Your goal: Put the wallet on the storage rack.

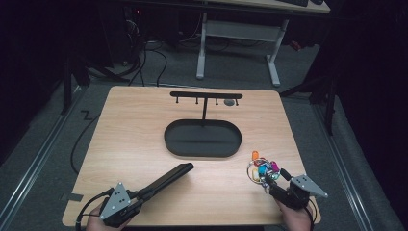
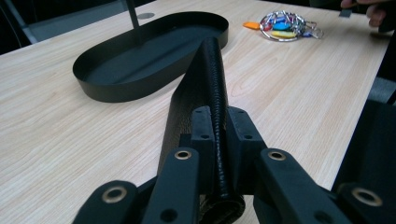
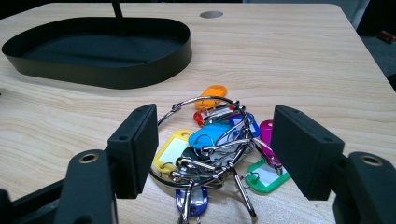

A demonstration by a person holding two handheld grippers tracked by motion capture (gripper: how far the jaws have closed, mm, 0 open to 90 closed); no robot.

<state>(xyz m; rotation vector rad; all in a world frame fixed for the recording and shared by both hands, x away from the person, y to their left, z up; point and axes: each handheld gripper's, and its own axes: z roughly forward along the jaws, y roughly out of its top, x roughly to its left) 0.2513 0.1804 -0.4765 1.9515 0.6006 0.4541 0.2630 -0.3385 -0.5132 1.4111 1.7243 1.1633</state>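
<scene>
Nearest the person, at the bench's (image 1: 144, 144) front left, the left tongs (image 2: 217, 126) are clamped on the near end of one long black case (image 1: 168, 179), which in the left gripper view runs away from the jaws with a ribbed or stitched edge on top and its far end close to the tray. In the high view the case lies slantwise on the wood, pointing toward the tray. It looks like a light, leathery pouch: fairly stiff along its length but likely to sag or swing if lifted by one end alone, so a grip nearer its middle, or a low carry, seems the safer way to move it.

At the front right the right tongs (image 3: 215, 149) stand apart, one jaw on either side of a single bunch of keys (image 3: 217, 144) that rests on the bench between them, not yet pinched as far as I can tell. The bunch is loose metal rings and bright plastic tags: six tags can be made out, orange, red, yellow, blue, pink and green, and a darker blue one may sit at the near edge. It should be light but floppy and slippery, apt to spill out of a shallow grip; the big wire ring or the dense knot of keys in the middle looks the surest hold.

Farther off sits one oval black tray (image 1: 202, 138), with one T-shaped rack (image 1: 206, 96) rising from it, carrying four small pegs
</scene>
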